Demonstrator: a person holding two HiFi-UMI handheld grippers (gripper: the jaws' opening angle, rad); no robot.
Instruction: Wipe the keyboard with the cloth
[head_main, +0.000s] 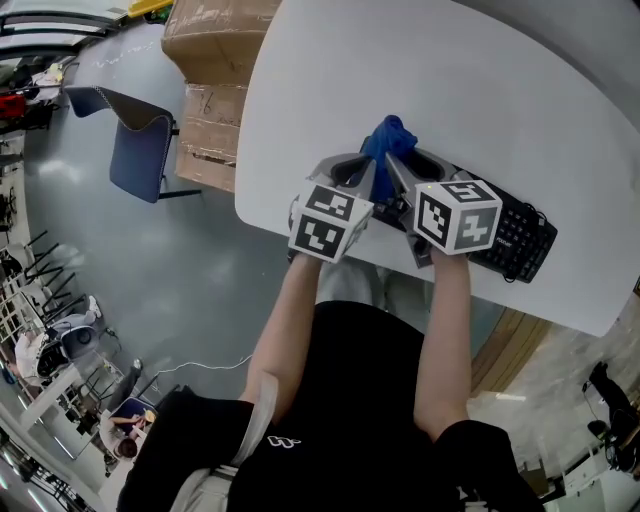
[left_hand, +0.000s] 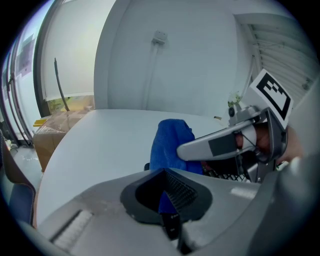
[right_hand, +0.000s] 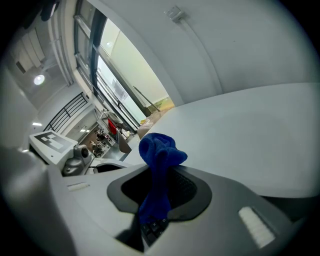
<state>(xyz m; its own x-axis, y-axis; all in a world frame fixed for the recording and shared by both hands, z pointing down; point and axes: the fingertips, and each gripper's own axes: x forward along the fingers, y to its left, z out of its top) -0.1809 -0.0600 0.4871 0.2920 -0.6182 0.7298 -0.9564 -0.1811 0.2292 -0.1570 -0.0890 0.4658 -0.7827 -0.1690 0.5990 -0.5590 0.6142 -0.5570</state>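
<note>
- Head view: the left gripper (head_main: 352, 172) and the right gripper (head_main: 412, 170) meet at a bunched blue cloth (head_main: 390, 138) over the left end of the black keyboard (head_main: 520, 235), which lies near the front edge of the white table (head_main: 480, 90).
- Left gripper view: its jaws are closed, with a thin sliver of the cloth (left_hand: 169, 142) pinched between them.
- Right gripper view: its jaws are clamped on the cloth (right_hand: 157, 150), whose bunch sticks up above them. Keyboard keys (right_hand: 152, 227) show just below.
</note>
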